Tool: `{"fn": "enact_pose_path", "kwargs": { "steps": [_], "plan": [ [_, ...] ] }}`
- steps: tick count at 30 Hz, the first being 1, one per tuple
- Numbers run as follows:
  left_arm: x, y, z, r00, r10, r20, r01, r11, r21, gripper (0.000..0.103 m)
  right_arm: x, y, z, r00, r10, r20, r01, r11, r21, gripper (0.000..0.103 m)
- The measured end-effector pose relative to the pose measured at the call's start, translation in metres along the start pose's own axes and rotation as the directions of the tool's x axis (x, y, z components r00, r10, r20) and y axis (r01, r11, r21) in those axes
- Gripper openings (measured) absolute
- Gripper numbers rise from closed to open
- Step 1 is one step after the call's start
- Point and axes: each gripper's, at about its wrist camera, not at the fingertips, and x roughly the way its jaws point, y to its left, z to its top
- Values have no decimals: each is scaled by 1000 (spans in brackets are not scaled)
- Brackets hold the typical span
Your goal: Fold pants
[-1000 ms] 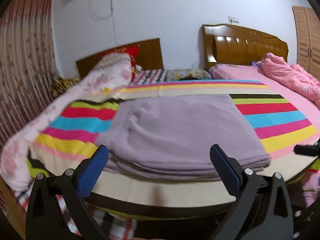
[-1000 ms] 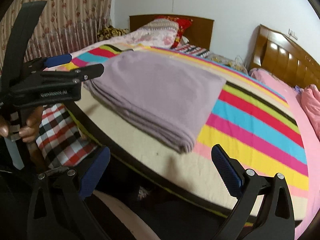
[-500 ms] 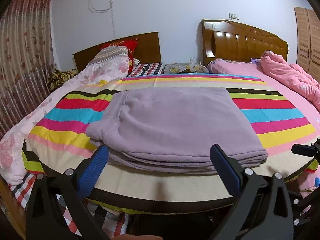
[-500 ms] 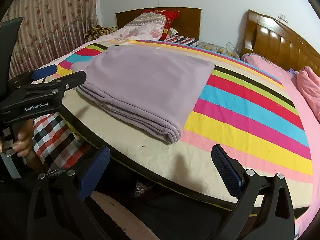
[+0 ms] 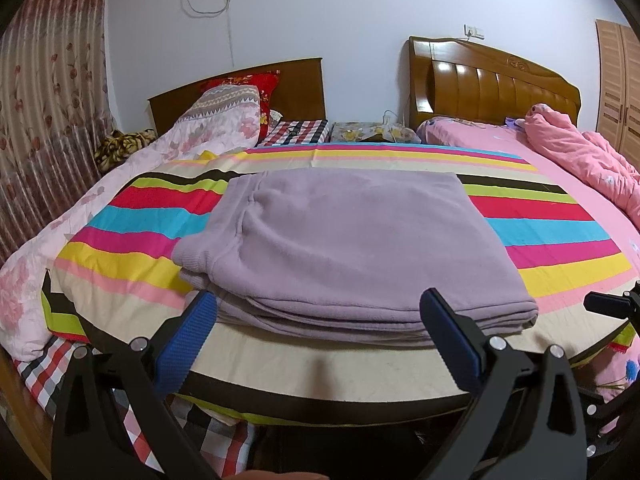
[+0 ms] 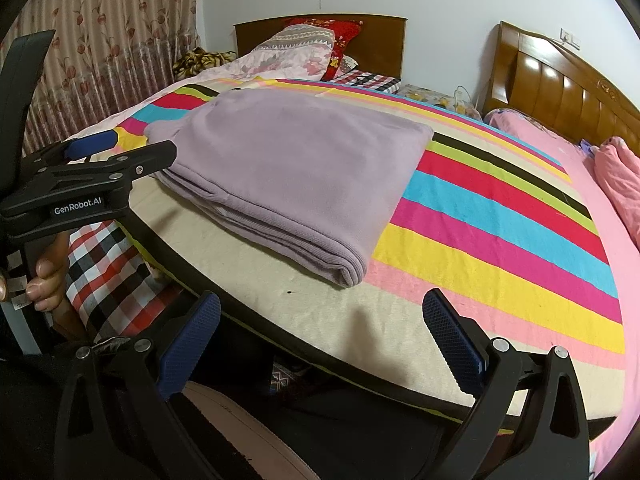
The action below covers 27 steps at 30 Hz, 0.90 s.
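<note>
Since the soft lilac fleece pants [image 5: 352, 248] lie stacked square on the striped bed [image 5: 560, 240] | folding looks done | left gripper [image 5: 320, 332], right gripper [image 6: 320, 332]: fingers wide, empty

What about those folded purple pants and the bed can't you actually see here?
- Pants, both views: the inner layers and underside are hidden by the top fold.
- Bed's near side, left wrist view: hidden behind the open left gripper.
- Pink quilt, right wrist view: cut off by the frame edge.
</note>
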Motion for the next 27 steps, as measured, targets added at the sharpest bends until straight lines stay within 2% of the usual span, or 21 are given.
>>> {"fn": "enact_pose_path", "kwargs": {
  "steps": [27],
  "plan": [
    [5, 0, -2, 1000, 7, -21, -7, 1000, -14, 101, 2, 2, -2, 1000, 1, -5, -1, 1000, 0, 98]
  ]
}}
